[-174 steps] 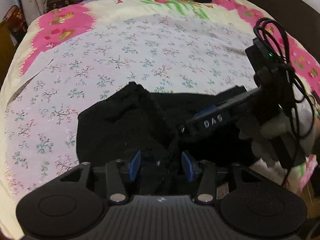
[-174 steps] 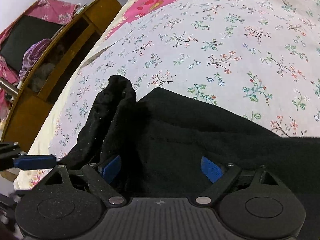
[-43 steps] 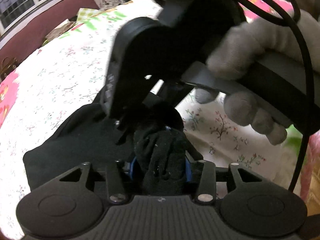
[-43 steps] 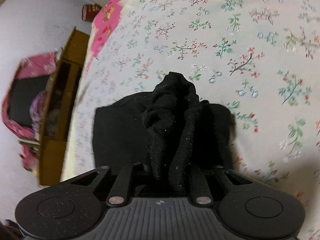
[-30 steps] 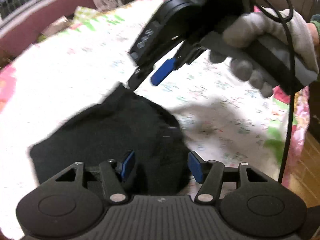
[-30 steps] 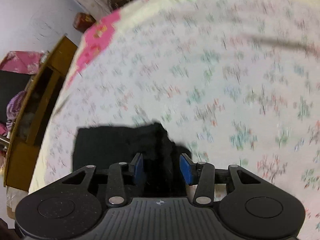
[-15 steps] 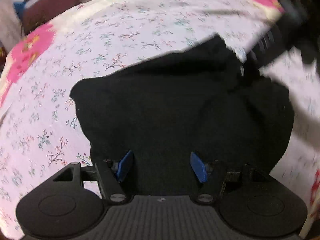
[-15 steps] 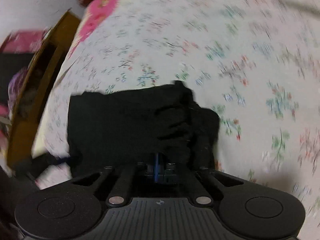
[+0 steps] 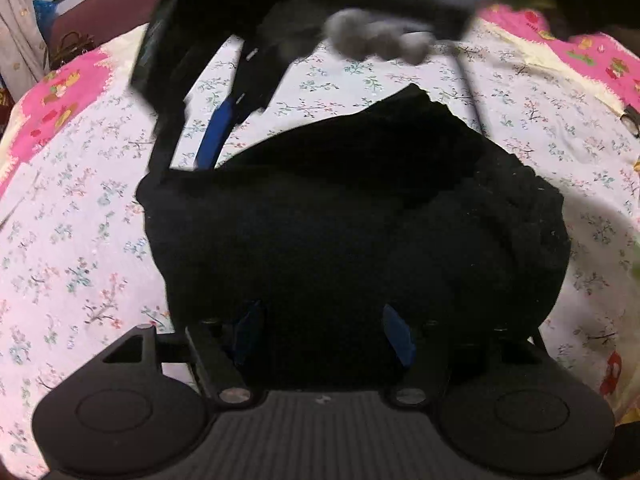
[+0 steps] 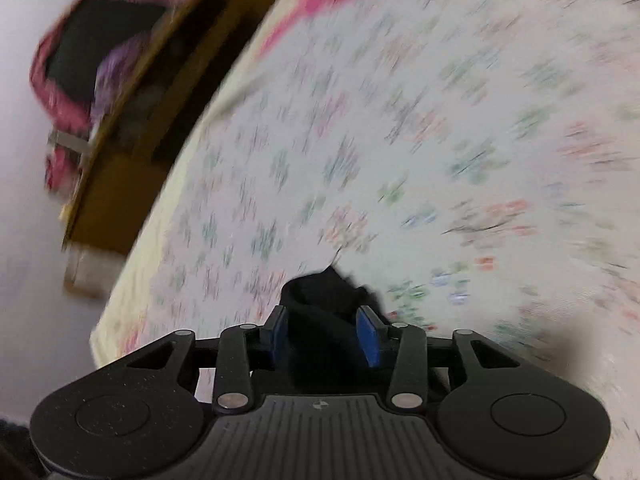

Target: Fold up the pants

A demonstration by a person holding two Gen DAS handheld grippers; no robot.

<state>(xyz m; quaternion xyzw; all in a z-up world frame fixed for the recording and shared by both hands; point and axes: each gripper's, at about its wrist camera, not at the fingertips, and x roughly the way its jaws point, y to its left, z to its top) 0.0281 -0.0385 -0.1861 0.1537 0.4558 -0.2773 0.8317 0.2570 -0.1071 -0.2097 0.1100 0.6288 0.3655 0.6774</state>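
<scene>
Black pants (image 9: 340, 220) lie folded in a thick bundle on the floral bed sheet (image 9: 80, 240). My left gripper (image 9: 324, 334) hangs over their near edge, jaws opening, blue pads apart and not pressing the cloth below. A gloved hand (image 9: 372, 36) holds my right gripper (image 9: 184, 164) at the bundle's far left corner. The right wrist view is blurred. There my right gripper (image 10: 323, 336) has its jaws opening, with a corner of the pants (image 10: 320, 292) between the blue pads.
The sheet's pink border (image 9: 60, 96) runs along the far left. A wooden shelf unit (image 10: 132, 152) stands just past the bed's edge. A dark handbag (image 9: 70, 46) sits beyond the bed, and bare sheet (image 10: 400, 140) surrounds the bundle.
My right gripper swung from the bundle's right side across to its far left corner, and its pads went from pressed together to parted around cloth. My left gripper stayed put, a little wider.
</scene>
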